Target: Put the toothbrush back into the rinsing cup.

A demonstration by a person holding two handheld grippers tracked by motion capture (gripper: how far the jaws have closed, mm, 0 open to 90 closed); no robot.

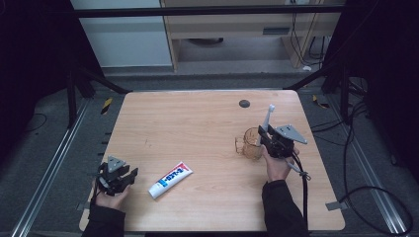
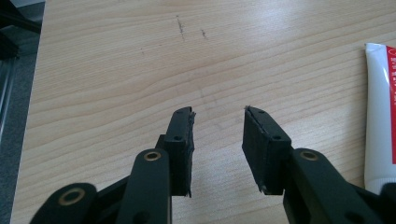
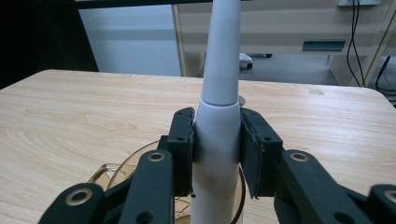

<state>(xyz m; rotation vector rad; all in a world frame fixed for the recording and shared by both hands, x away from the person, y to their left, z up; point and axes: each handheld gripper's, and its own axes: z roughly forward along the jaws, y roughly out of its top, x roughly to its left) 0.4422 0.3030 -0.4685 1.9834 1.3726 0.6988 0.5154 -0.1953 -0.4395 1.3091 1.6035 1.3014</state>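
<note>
A white electric toothbrush point(image 3: 218, 116) stands upright in a clear amber cup point(image 1: 250, 143) at the table's right. My right gripper point(image 3: 216, 140) is shut on the toothbrush's handle, its pads pressed on both sides above the cup's rim point(image 3: 130, 161). In the high view the toothbrush point(image 1: 268, 118) rises above the right gripper point(image 1: 264, 138). A white toothpaste tube point(image 1: 170, 179) with red and blue print lies flat near the front. My left gripper point(image 1: 129, 176) rests at the front left, open, with bare wood between its pads point(image 2: 184, 140). The toothpaste tube point(image 2: 379, 116) lies to its right.
The wooden table point(image 1: 197, 123) has a small dark round cap point(image 1: 244, 103) near its far edge. Black frame bars and cables run along both sides on the floor. A pale cabinet stands beyond the table.
</note>
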